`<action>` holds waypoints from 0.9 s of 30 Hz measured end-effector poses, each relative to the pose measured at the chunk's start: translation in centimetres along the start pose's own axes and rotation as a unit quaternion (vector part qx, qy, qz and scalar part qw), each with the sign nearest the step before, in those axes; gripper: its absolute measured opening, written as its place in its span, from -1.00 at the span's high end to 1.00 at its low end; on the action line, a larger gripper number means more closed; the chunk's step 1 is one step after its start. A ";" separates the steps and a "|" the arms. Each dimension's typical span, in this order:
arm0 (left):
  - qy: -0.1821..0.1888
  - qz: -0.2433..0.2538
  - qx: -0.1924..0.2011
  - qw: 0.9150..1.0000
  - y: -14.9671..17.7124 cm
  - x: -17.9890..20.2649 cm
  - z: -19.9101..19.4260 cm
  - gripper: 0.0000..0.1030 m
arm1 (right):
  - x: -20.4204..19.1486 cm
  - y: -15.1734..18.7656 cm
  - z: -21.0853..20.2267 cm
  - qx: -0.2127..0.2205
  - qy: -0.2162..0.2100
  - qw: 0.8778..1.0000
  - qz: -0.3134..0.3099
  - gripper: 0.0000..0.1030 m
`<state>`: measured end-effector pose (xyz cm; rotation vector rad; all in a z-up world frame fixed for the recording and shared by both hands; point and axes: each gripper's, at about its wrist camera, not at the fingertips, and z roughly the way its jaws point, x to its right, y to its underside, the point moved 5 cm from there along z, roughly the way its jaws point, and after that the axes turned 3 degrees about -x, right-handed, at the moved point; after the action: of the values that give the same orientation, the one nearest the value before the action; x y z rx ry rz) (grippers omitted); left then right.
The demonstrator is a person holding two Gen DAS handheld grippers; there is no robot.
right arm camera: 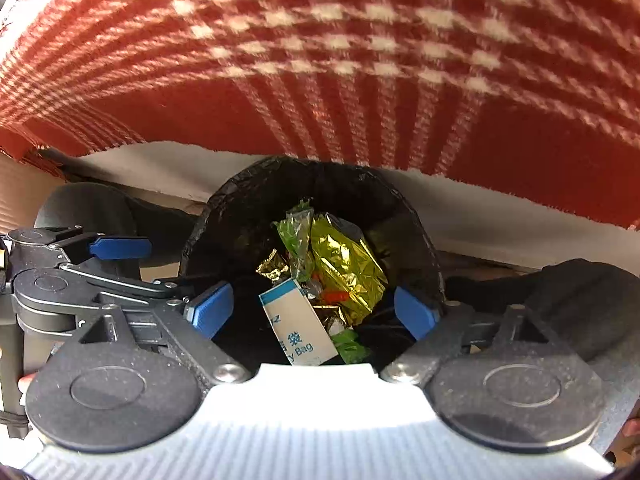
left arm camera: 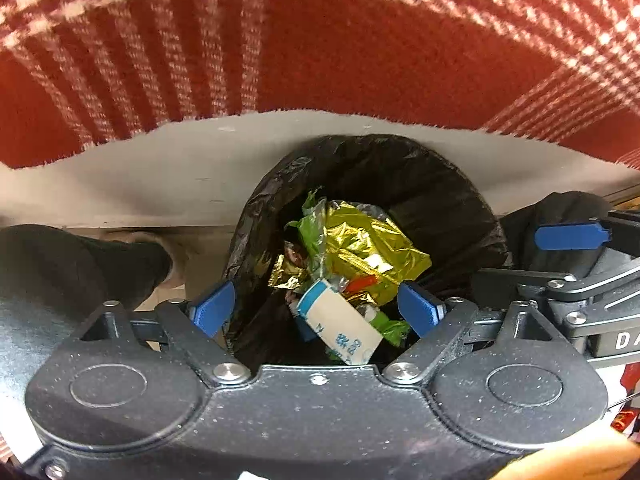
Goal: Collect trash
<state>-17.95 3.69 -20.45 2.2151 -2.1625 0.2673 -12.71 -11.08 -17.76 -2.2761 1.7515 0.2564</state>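
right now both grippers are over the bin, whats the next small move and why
Probably lift both clear of the bin. The left gripper and right gripper hang open and empty over the black-lined trash bin, and the gold foil wrapper and white paper bag already lie inside.

Bin mouth [left arm camera: 460, 184] clear; wrappers [left arm camera: 360, 248] fill its bottom

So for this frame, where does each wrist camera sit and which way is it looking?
Left wrist: on the left gripper, facing steeply down into the black-lined bin; open blue fingers, the right gripper's finger at the right edge.
Right wrist: on the right gripper, also facing down into the bin; open fingers, the left gripper at left.
Shared: bin, gold foil wrapper, white packet, red plaid cloth.
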 end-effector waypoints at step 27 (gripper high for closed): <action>0.002 -0.002 -0.015 1.000 -0.2 -0.3 0.5 -0.73 | -2.2 -1.0 -0.7 -0.021 0.021 0.991 -0.128 -0.93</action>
<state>-17.75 3.93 -20.98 2.2001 -2.1465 0.2385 -12.35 -9.05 -16.36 -2.5203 1.4639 0.1971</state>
